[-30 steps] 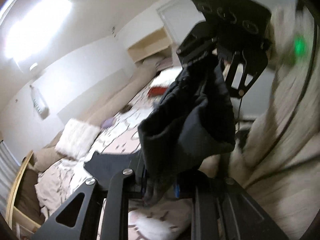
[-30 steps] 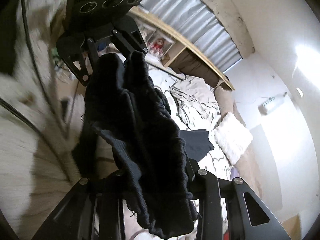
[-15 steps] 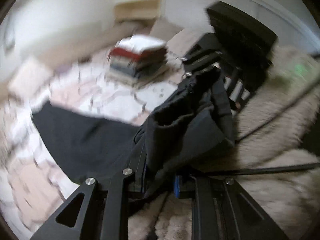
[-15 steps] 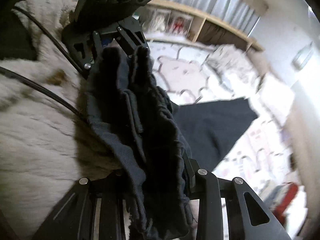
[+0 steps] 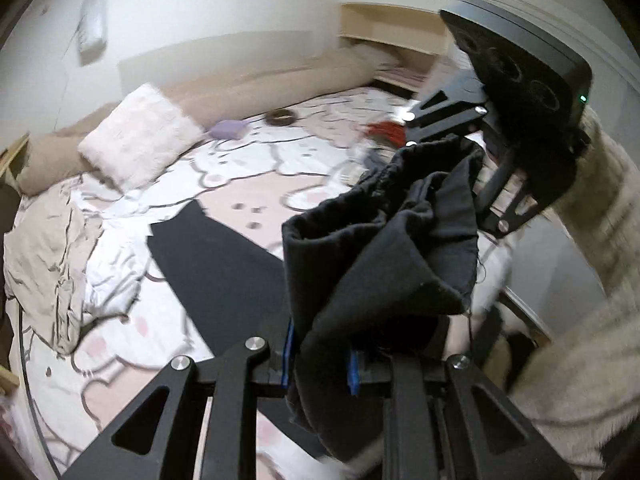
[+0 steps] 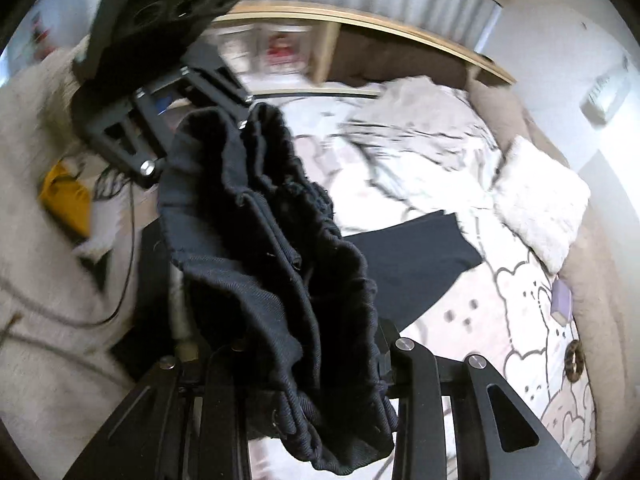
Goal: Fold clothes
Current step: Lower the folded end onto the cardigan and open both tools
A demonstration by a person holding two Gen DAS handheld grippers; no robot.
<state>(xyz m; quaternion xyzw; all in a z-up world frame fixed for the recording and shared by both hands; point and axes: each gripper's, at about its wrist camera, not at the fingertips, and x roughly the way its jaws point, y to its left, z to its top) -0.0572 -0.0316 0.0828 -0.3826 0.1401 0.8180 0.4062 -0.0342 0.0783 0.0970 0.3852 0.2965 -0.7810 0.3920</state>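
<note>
Holding: both grippers clamp one black garment (image 5: 384, 248) between them, its bunched waistband hanging across the gap from one tool to the other.
Left gripper (image 5: 320, 364): jaws drawn narrow on a thick fold of the cloth; blue pad edges show on either side of the pinched fabric.
Right gripper (image 6: 304, 364): jaws also closed on the garment, a gathered, elastic-looking edge draped over and past the fingers.
Right gripper seen from the left wrist view: its black body sits at upper right, and the cloth's far end appears to be pinched at its tip, though the fabric hides the pads.
Garment position: the held part is lifted above the bed (image 5: 168, 320), while a flat black stretch, probably a trouser leg, lies spread on the patterned sheet (image 6: 512, 320) below.
Bedding: the sheet is white and pink with outlined cartoon shapes; a crumpled beige blanket (image 5: 44, 240) lies at the left edge in the left wrist view.
Pillow (image 5: 138, 134): white, fluffy, resting near the long tan bolster (image 5: 280, 80) against the wall.
Small items: a lilac block (image 5: 227, 129) and a brown ring (image 5: 282, 117) lie on the sheet near the bolster.
Folded stack (image 5: 386, 132): red on top, blurred, partly behind the right tool.
Person: fuzzy cream sleeve (image 5: 600, 208) at right.
</note>
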